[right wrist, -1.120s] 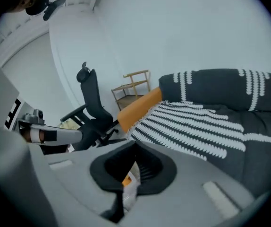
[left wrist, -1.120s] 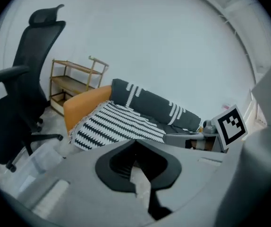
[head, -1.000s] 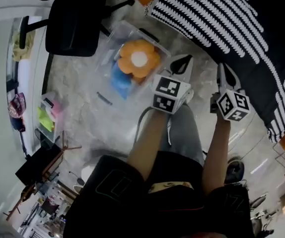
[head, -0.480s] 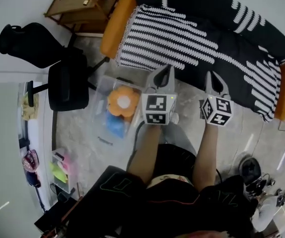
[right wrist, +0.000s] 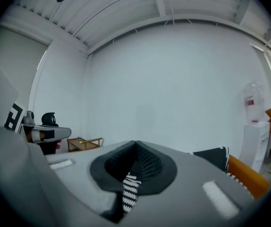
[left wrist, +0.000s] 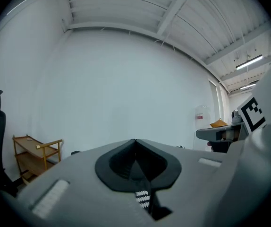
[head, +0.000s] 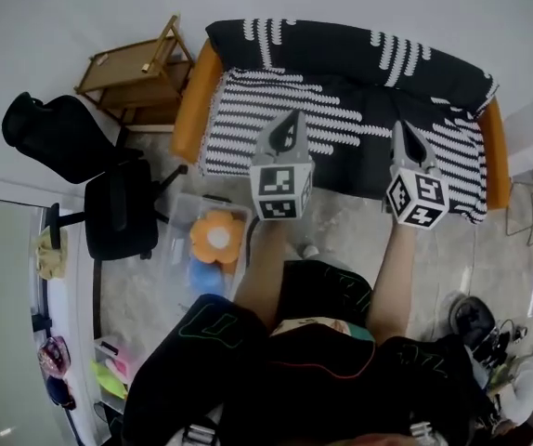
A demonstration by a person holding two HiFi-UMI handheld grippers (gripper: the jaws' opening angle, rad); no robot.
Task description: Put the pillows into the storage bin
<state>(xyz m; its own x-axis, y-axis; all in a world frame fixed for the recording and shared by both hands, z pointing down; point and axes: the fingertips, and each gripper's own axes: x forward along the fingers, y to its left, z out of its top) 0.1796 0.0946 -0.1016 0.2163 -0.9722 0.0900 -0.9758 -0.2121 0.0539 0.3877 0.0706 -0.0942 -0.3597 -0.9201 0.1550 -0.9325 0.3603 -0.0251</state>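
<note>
Both claws are empty and pressed together: the left gripper (head: 295,119) shows its jaws meeting at the tip in its own view, with only a sliver of striped cloth glimpsed through the gap below them, and the right gripper (head: 399,130) reads the same way. They hang side by side, roughly level, in front of the sofa (head: 192,110), which is draped in a black-and-white patterned throw (head: 341,91). Nothing is being carried, so this looks like a pause between pickups, or possibly the end of the job. The clear storage bin (head: 185,210) sits on the floor just in front of the sofa's left end, beside a black office chair (head: 118,207), and it already holds two pillows: an orange flower-shaped pillow (head: 218,237) with a pale centre lying on top, and a blue pillow (head: 205,275) next to it, toward the near end of the bin. No further pillow shows on the sofa from the head view (the throw covers the whole seat, so one could be hidden under it). The next move, if any pillow remains, calls for finding it, spreading the jaws, and lowering onto soft stuff that will crush in a pinch.
</note>
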